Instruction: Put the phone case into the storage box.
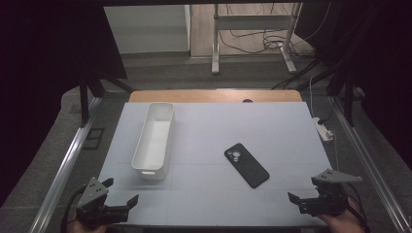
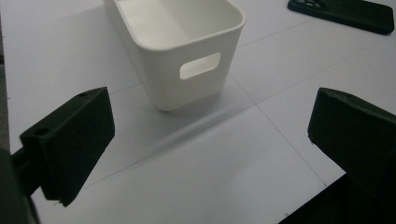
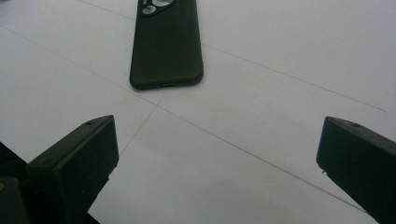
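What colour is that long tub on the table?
The tub is plain white, clearest in the left gripper view.

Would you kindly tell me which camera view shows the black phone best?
The high view: the whole phone lies face down on the white mat, camera cluster visible. The right gripper view shows most of it close up, cropped at the top. The left gripper view catches one end at the upper right corner.

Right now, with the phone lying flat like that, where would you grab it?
Probably across its two long edges near the lower end. The phone lies flat, camera side up, its short bottom end facing the right gripper, whose jaws stand wide open. Coming from that end, tilted down, the jaws could straddle its narrow width; the flat back offers no grip.
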The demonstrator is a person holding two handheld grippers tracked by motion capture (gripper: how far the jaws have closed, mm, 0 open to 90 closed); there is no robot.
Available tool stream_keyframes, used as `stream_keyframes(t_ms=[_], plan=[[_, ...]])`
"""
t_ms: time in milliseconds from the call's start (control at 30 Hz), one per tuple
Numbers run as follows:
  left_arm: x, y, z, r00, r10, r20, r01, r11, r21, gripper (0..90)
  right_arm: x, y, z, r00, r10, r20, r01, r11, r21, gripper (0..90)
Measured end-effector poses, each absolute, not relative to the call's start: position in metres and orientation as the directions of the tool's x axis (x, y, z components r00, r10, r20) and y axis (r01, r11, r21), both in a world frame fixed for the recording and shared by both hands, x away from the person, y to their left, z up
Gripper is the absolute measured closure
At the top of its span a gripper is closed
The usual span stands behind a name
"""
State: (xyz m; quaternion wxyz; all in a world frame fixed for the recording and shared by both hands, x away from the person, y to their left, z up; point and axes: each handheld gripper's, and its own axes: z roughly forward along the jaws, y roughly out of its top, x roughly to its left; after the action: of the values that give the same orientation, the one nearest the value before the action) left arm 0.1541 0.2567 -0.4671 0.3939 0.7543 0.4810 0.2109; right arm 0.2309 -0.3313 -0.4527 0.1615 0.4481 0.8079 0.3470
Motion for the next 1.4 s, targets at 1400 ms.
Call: stream_keyframes(t_ms=[1400], plan=[[0.155,0.257,-0.467,0.447,0.892,-0.062,0.561,-0.225,0.797,1.3,0.261,-0.306,-0.454,-0.633,0.774,0.009,0.617,0.498,0.61,0.0]])
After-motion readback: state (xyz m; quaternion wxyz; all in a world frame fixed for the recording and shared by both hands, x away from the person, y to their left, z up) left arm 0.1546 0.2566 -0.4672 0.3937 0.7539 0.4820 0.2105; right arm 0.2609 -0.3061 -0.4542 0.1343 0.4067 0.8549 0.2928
